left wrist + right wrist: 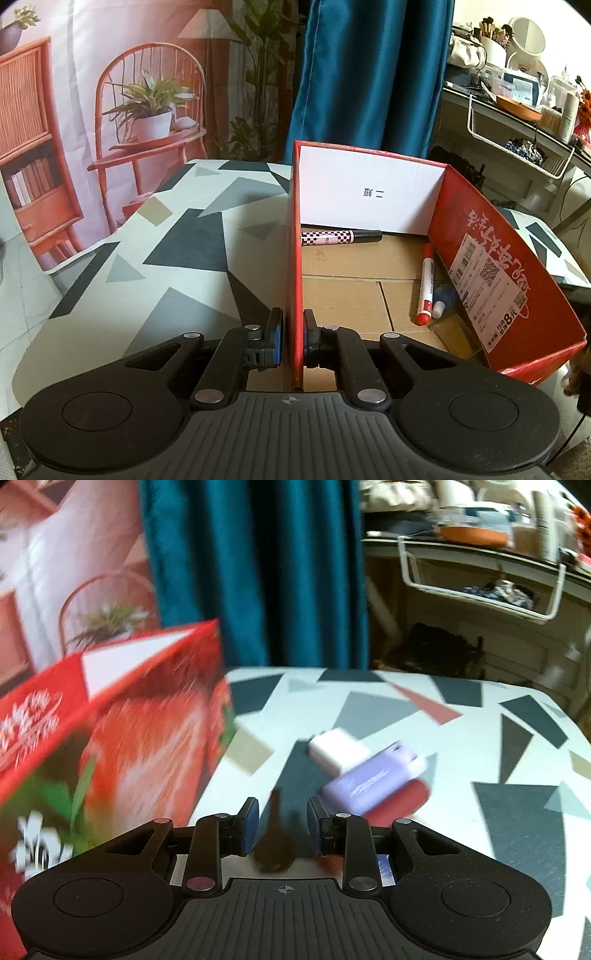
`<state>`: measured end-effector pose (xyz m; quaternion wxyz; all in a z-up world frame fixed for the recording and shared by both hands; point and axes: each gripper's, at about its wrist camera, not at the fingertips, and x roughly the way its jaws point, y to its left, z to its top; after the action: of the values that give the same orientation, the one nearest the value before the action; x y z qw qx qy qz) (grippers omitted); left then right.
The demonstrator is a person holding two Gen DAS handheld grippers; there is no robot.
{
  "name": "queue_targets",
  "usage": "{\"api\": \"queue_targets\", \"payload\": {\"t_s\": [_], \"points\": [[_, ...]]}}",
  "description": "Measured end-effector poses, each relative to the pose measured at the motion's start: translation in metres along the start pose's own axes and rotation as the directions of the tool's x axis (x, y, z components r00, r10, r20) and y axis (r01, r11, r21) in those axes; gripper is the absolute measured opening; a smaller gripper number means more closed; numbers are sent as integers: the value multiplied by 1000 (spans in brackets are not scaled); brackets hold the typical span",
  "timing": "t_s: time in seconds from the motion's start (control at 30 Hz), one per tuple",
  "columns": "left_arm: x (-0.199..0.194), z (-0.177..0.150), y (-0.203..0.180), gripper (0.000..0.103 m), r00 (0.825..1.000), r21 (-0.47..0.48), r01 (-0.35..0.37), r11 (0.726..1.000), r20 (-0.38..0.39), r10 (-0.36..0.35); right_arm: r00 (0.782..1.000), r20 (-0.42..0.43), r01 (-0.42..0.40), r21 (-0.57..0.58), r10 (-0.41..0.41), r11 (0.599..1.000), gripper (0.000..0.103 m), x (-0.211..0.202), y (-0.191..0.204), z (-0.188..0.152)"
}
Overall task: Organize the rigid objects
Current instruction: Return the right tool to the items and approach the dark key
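Patterned cloth covers the table (369, 709) where a red box (480, 236) stands, already holding a checkered pen (340, 236), a red marker (425, 284) and a small bottle. Judging by that, sorting is partway: a white block (338, 751), purple case (373, 775) and red piece wait outside. Left gripper (293, 338) jaws pinch the box wall; right gripper (282, 823) jaws stand narrowly apart around a dark blurred thing, grip unclear.

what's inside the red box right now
In the red box: a checkered marker, a red-capped marker, a small white-capped bottle and a yellowish clear case, partly hidden by the near wall.
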<state>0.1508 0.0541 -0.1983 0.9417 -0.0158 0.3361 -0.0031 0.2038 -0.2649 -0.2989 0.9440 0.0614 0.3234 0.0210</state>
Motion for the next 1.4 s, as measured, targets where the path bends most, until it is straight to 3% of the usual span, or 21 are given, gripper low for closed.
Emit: {"api": "queue_targets", "payload": {"t_s": [0.2, 0.4, 0.7, 0.77, 0.8, 1.2, 1.4], "points": [[0, 0, 0, 11, 1000, 5, -2, 1000, -3, 2, 1000, -7, 20, -29, -20, 999, 36, 10, 15, -11], [1, 0, 0, 11, 1000, 6, -4, 1000, -2, 4, 999, -15, 42, -76, -43, 996, 36, 16, 21, -17], [1, 0, 1, 11, 1000, 2, -3, 1000, -1, 3, 998, -34, 45, -53, -47, 998, 37, 20, 16, -17], [1, 0, 1, 11, 1000, 2, -3, 1000, 0, 3, 998, -33, 48, -61, -50, 997, 35, 20, 18, -17], [1, 0, 1, 11, 1000, 2, -3, 1000, -1, 3, 998, -31, 44, -61, -46, 997, 30, 20, 17, -17], [1, 0, 1, 11, 1000, 2, -4, 1000, -1, 4, 993, 24, 114, -190, -112, 975, 25, 15, 38, -22], [1, 0, 1, 11, 1000, 2, -4, 1000, 0, 4, 994, 41, 109, -257, -102, 960, 24, 13, 48, -25]]}}
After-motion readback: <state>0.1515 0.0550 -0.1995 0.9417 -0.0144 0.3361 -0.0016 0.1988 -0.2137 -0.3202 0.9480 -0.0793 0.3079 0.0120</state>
